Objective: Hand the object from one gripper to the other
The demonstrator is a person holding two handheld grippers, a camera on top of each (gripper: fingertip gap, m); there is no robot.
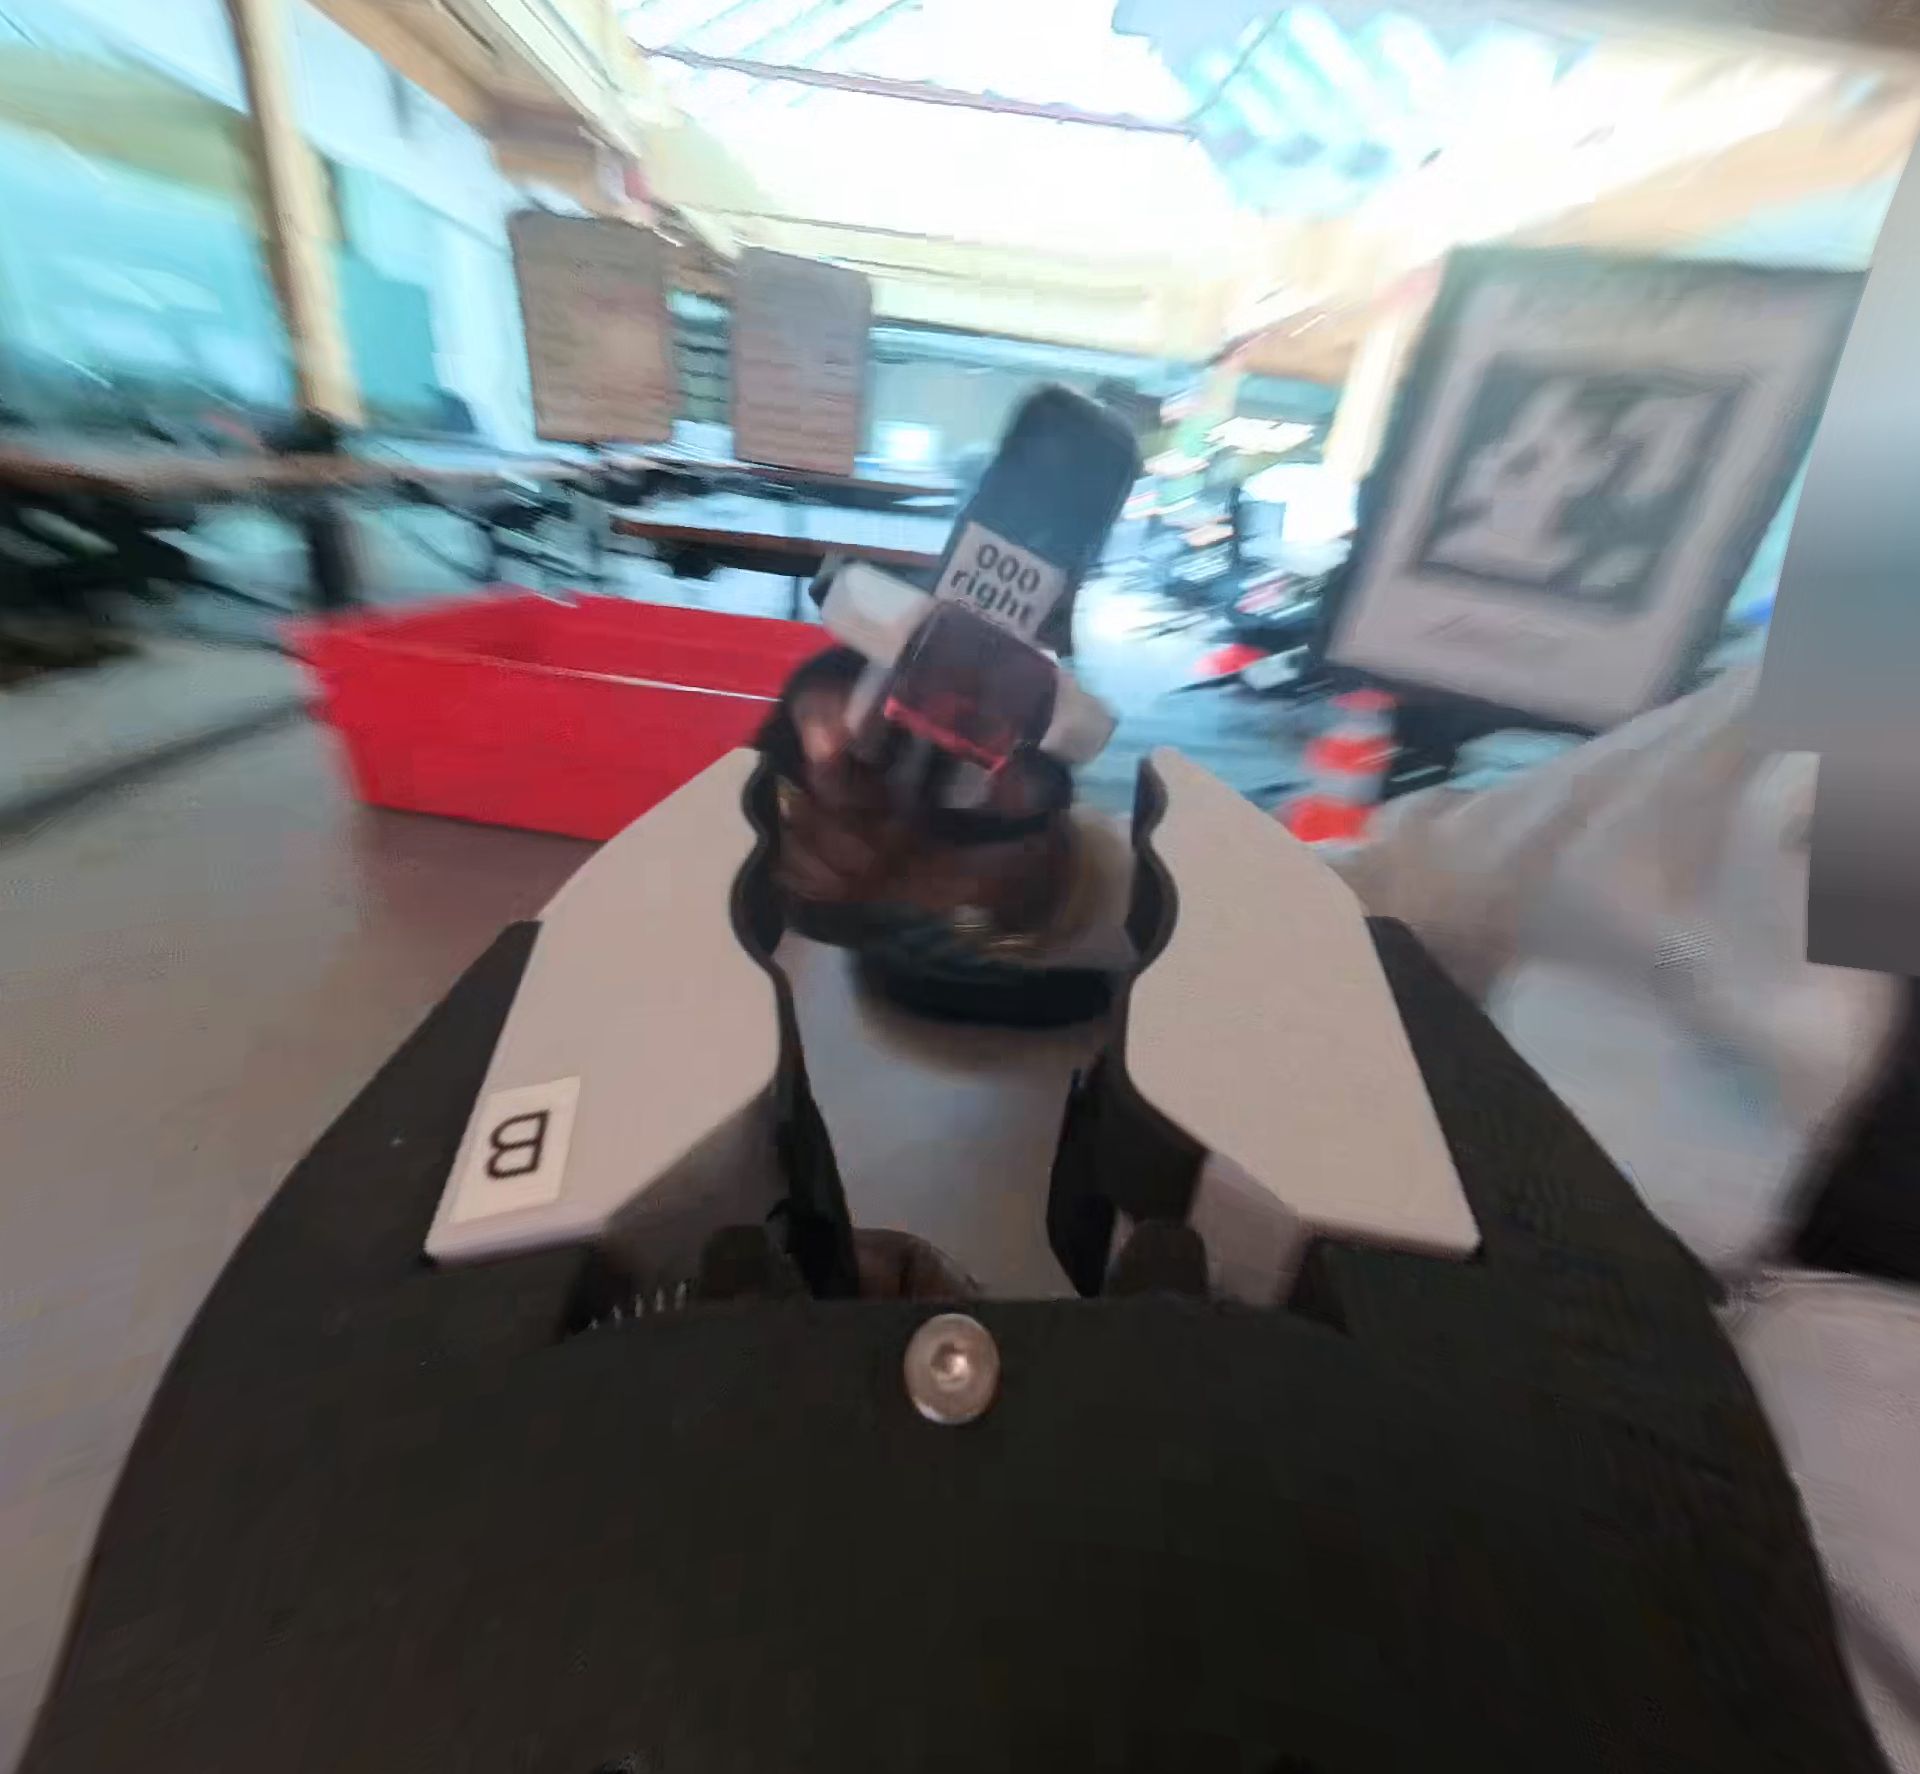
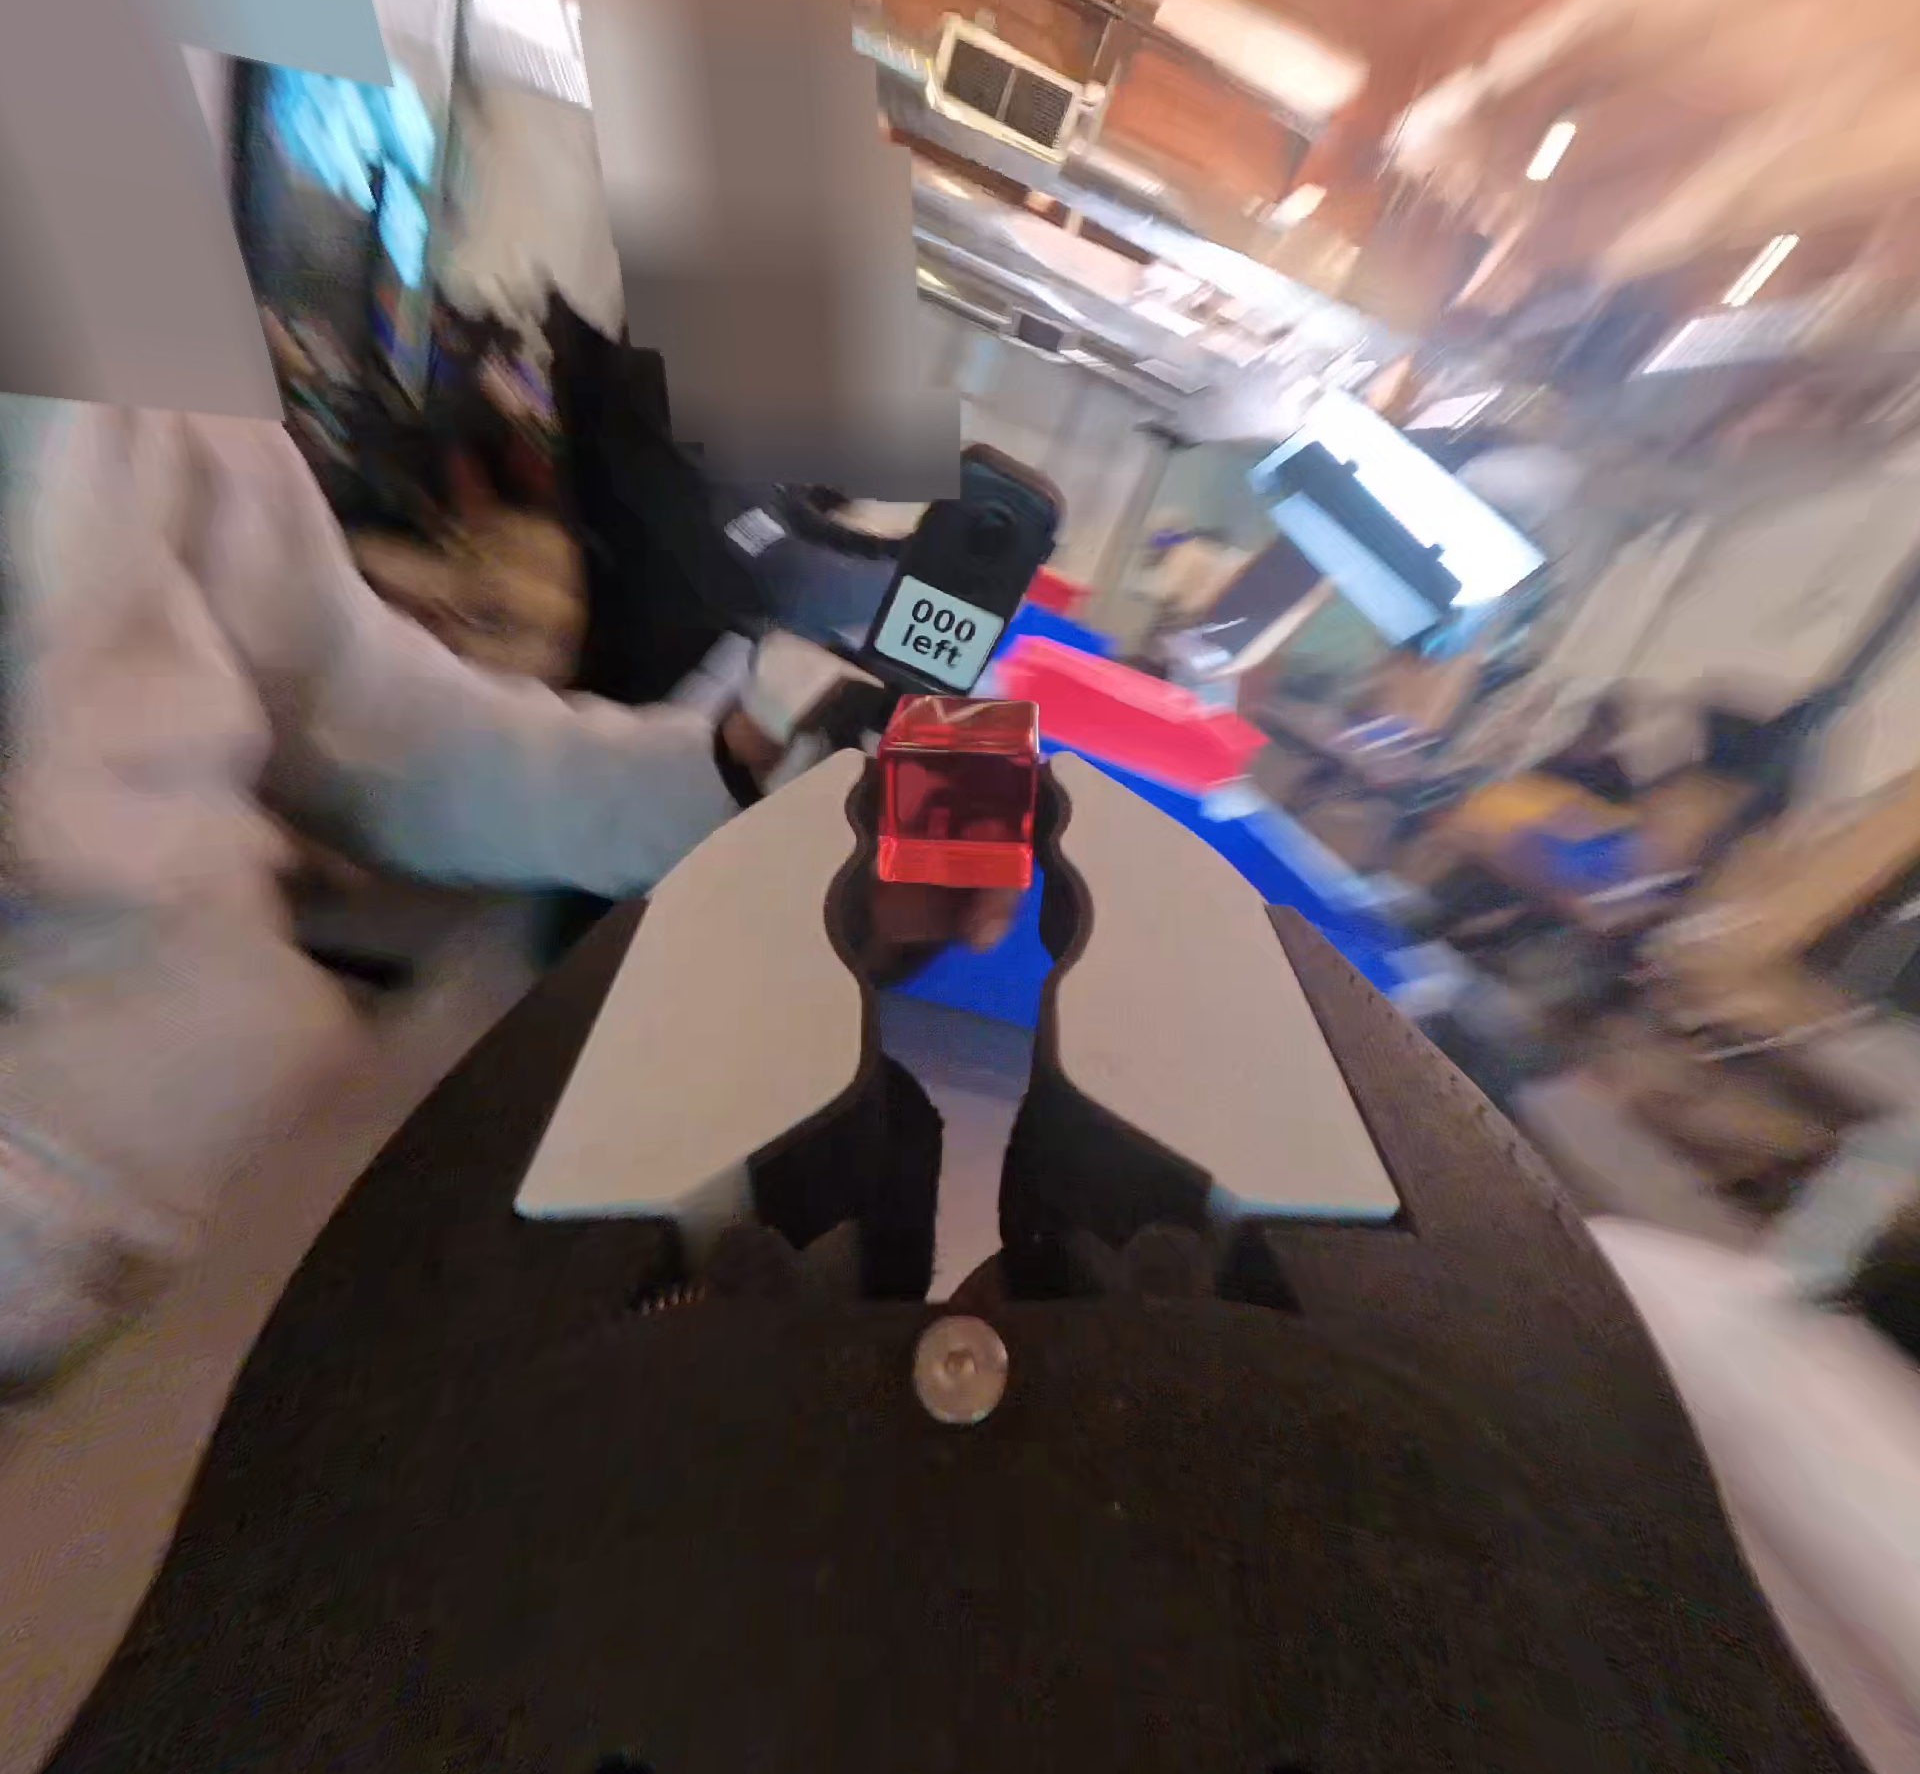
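A clear red cube [image 2: 956,789] is clamped between the fingertips of my right gripper [image 2: 956,768], held up in the air. In the left wrist view the same cube [image 1: 961,690] shows dark red between the right gripper's white fingers [image 1: 868,623], just beyond my own fingertips. My left gripper [image 1: 951,774] is open and empty, its jaws wide apart and pointing at the cube. The left gripper's black body [image 2: 966,550] faces me in the right wrist view, just behind the cube. Both views are motion-blurred.
A red bin [image 1: 520,706] stands on the brown table [image 1: 208,945] to the left. An orange cone [image 1: 1351,758] and a board with a black-and-white marker [image 1: 1590,477] are on the right. A person's pale sleeve [image 2: 468,768] reaches in. A blue surface [image 2: 966,986] lies below.
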